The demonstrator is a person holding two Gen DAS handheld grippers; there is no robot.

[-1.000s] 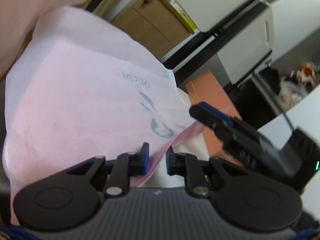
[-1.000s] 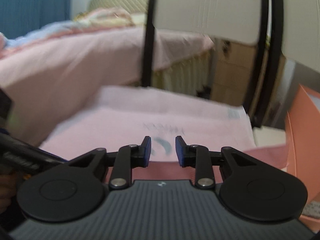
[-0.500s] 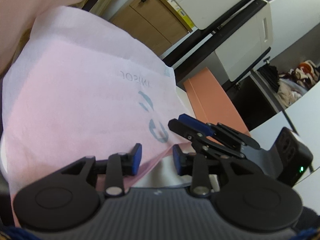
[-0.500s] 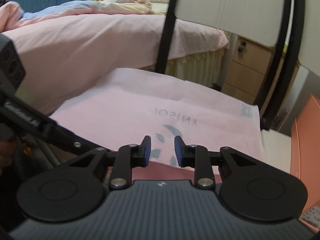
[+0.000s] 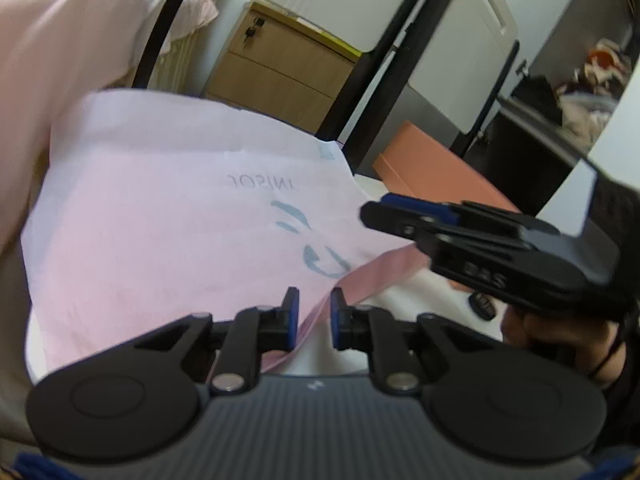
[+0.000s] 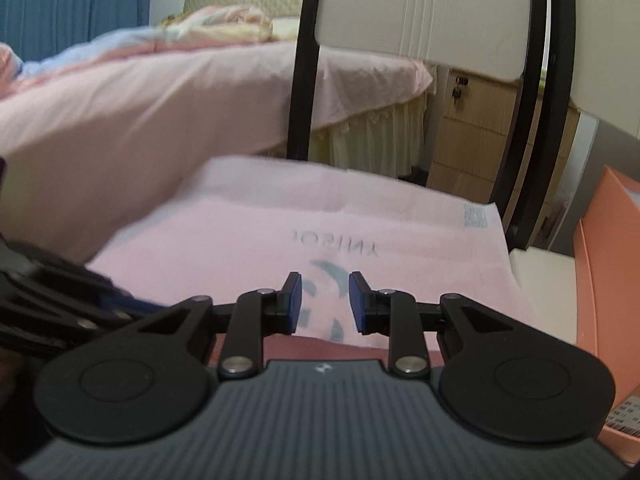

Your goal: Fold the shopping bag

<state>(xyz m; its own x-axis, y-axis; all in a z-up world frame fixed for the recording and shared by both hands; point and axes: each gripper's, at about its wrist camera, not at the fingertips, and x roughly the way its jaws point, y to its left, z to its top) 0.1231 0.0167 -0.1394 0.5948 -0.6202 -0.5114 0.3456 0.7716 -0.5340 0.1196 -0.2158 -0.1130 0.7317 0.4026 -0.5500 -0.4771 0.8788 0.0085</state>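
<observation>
A pale pink shopping bag [image 5: 160, 216] lies flat on a white table, its mirrored blue print facing up; it also shows in the right wrist view [image 6: 320, 224]. Its darker pink handle strap [image 5: 372, 276] runs along the near edge. My left gripper [image 5: 314, 320] is open, with the strap passing between its fingers at the bag's near edge. My right gripper [image 6: 325, 302] is open and empty, hovering over the bag's near edge by the print. In the left wrist view the right gripper [image 5: 460, 232] reaches in from the right.
An orange box [image 5: 436, 172] sits on the table right of the bag [image 6: 600, 280]. A black-framed chair back [image 6: 424, 8] stands behind the table. A bed with pink covers [image 6: 160, 92] lies to the left, a wooden drawer unit [image 5: 280, 64] beyond.
Both grippers shifted over the bag's near edge. The right gripper's jaws opened slightly wider. The right gripper rose higher in the left wrist view.
</observation>
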